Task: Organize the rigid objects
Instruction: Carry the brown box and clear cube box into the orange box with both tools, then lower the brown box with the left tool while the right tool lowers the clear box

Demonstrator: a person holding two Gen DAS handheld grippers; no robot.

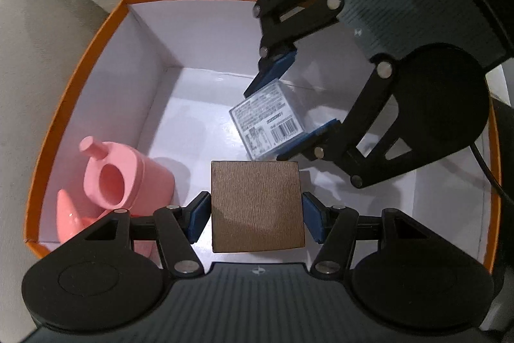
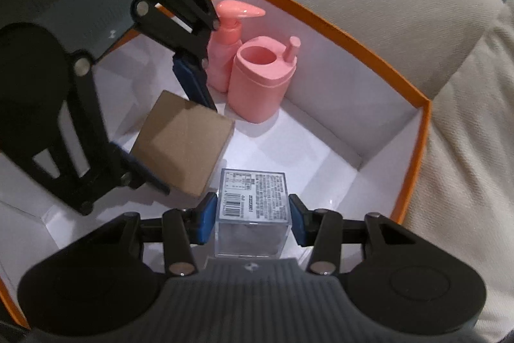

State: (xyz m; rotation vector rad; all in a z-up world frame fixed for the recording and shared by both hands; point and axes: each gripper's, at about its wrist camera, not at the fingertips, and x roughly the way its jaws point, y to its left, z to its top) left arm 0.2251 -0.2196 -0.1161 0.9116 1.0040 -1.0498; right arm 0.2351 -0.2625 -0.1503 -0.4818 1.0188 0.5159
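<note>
Both grippers inside the orange box [image 1: 80, 60]: left gripper [image 1: 257, 214] clamps the brown block [image 1: 257, 208], right gripper [image 2: 252, 214] clamps the clear case [image 2: 252, 198]; the loads hang close together, so lowering either could knock the other, or the pink holder [image 2: 260, 79].

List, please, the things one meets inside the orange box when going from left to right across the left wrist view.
pink pump bottle → pink holder → brown box in the left gripper → clear cube in the right gripper → orange box, its right wall.
</note>
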